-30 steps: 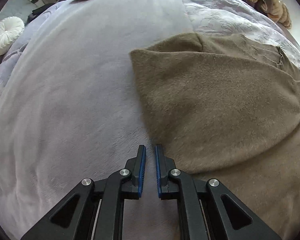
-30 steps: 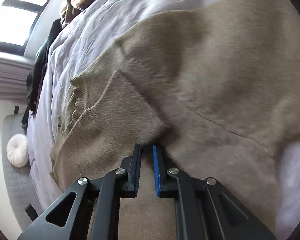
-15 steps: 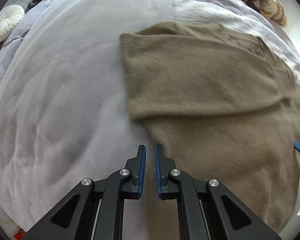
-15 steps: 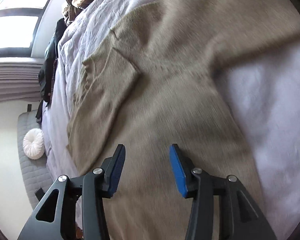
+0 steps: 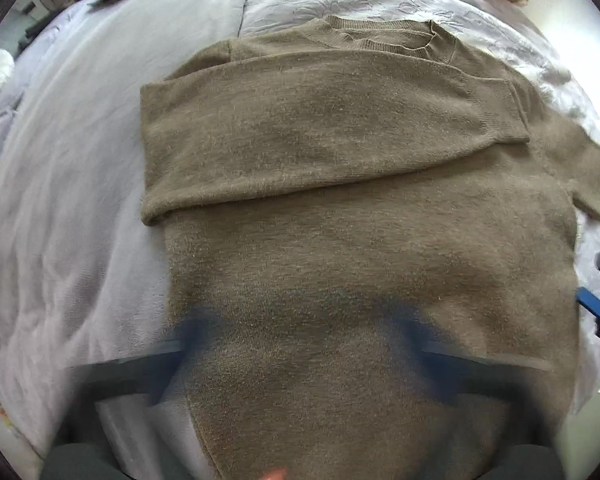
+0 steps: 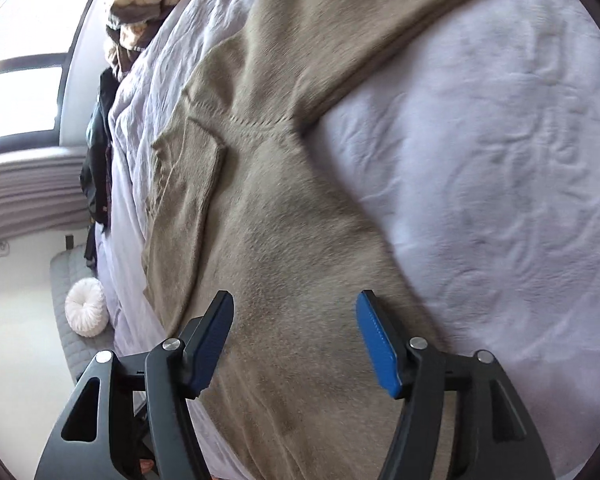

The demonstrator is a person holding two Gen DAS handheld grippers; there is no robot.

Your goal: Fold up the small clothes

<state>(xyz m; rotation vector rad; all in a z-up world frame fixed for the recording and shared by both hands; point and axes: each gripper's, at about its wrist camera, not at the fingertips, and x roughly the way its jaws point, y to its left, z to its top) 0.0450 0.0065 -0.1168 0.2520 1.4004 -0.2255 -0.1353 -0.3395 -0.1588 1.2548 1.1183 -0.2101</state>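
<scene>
Tan sweater (image 5: 360, 240) flat on lilac bedspread (image 5: 60, 200), both tongs (image 5: 300, 352) (image 6: 296, 340) just spread apart, empty.

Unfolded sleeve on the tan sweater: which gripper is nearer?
Right. Right gripper hangs over the sweater's edge just below that sleeve; left gripper is over the lower body's middle, farther off. Both have just been opening, nothing between the fingers.

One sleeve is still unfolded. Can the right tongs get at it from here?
Probably yes: the right tongs are open and empty over the sweater, and nothing lies on the sleeve stretched across the bed ahead.
</scene>
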